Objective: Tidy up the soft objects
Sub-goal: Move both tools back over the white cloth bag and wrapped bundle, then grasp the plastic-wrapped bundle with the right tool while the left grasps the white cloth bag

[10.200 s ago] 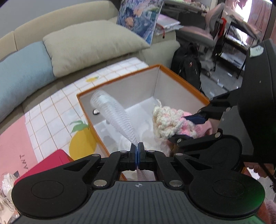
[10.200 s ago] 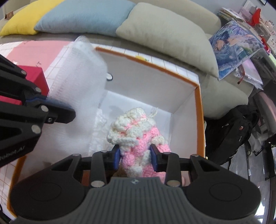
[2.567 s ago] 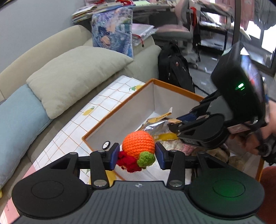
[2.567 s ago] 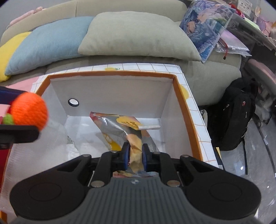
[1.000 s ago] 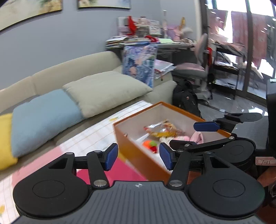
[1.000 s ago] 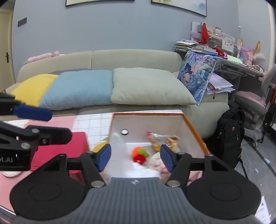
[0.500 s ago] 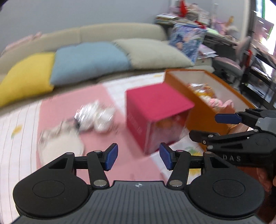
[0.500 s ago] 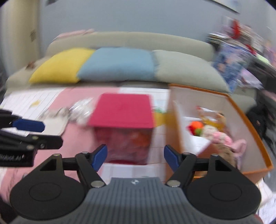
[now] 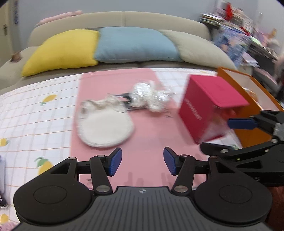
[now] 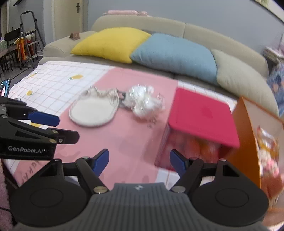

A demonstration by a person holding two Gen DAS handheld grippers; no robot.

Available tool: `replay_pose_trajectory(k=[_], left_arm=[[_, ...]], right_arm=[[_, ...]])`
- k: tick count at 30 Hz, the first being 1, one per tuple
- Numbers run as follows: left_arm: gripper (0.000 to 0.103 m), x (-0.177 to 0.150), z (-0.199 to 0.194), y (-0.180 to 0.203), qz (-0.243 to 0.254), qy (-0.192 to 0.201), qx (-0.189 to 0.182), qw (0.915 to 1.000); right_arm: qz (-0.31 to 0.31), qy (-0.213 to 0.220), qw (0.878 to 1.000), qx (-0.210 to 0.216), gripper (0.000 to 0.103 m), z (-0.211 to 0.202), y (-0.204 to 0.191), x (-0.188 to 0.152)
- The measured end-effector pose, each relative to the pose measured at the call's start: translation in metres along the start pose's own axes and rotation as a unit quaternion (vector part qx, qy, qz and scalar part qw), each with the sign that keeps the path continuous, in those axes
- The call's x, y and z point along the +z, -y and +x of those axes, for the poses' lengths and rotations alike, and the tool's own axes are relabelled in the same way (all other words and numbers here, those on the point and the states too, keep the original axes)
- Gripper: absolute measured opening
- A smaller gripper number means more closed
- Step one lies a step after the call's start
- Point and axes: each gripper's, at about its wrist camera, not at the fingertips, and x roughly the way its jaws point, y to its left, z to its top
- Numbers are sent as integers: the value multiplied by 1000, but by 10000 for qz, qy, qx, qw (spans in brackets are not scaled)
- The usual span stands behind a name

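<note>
Snack bag in orange box; left tongs, right tongs agape, empty, right just widened.

Beige sofa across the background, bearing three cushions in a row: yellow cushion, blue cushion, grey-beige cushion, each overlapping the next. Small brown object on the sofa arm beside the yellow cushion; too small to identify. Pink item along the sofa's top edge. Printed cushion with blue artwork at the sofa's far end. Cluttered stack of books and papers behind it, blurred. Stepladder and a door at the rear. Phone with lit screen at the cloth's edge.
</note>
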Motion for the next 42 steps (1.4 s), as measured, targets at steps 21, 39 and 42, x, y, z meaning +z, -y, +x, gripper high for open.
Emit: replay_pose_trajectory(k=[21,39,42], left_arm=[[83,47,74,-91,-836,-260,519,9948],[86,39,118,-96,-1186,-720,585,9886],[80,39,119,-88,-1034,-707,448,9911]], right_arm=[[-1533,-106,9869,-499,85,129,-19,93],[-1694,-629,9788,-962,84,179,-40,82],[-1694,-778,9791,-811,64,183,-39,77]])
